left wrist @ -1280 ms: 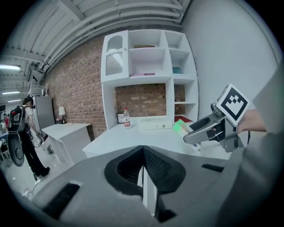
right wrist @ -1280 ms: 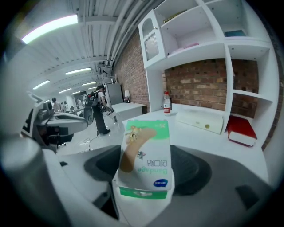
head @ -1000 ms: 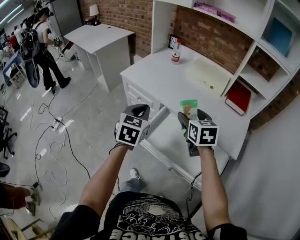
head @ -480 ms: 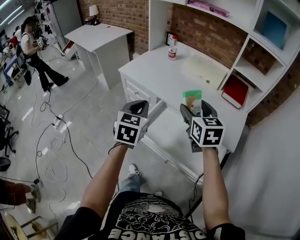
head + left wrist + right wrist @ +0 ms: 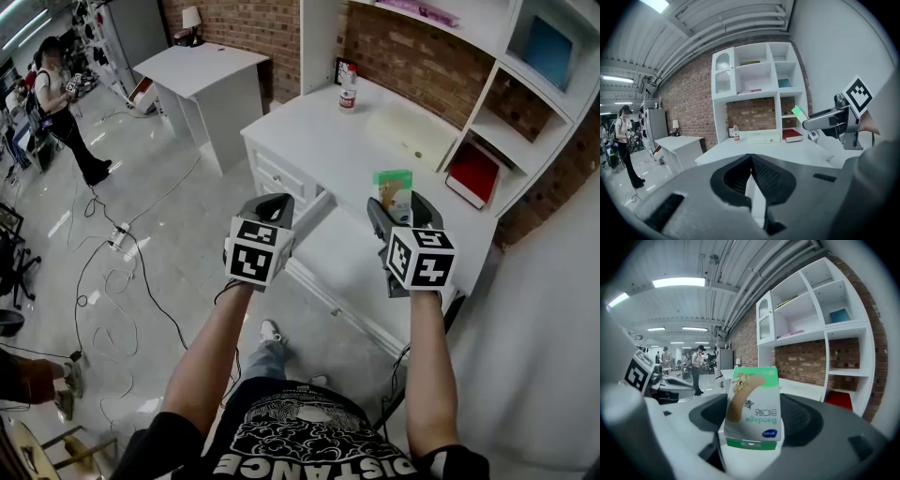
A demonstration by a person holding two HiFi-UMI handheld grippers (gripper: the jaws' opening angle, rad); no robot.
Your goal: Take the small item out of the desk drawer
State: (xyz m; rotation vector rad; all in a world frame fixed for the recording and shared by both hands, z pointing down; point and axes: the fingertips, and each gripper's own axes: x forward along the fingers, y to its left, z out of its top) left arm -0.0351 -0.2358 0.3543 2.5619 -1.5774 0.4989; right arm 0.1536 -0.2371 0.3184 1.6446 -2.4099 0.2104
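Note:
A small green-and-white bandage box (image 5: pixel 393 188) stands upright between the jaws of my right gripper (image 5: pixel 397 204), which is shut on it. I hold it above the open desk drawer (image 5: pixel 330 302) of the white desk (image 5: pixel 309 141). In the right gripper view the box (image 5: pixel 757 394) fills the gap between the dark pads (image 5: pixel 802 416). My left gripper (image 5: pixel 273 203) hangs over the drawer's left end, its jaws shut with nothing between them (image 5: pixel 750 159). From the left gripper view the box (image 5: pixel 798 112) shows at the right.
On the desk stand a small bottle (image 5: pixel 348 94), a cream flat case (image 5: pixel 412 136) and a red book (image 5: pixel 473 173) under the shelves. A second white desk (image 5: pixel 202 70) is at the back left. Cables (image 5: pixel 112 246) lie on the floor, and a person (image 5: pixel 56 98) stands far left.
My right gripper has lifted the bandage box a little higher and to the right over the open drawer. The left gripper has hardly moved. The person at far left has walked on.

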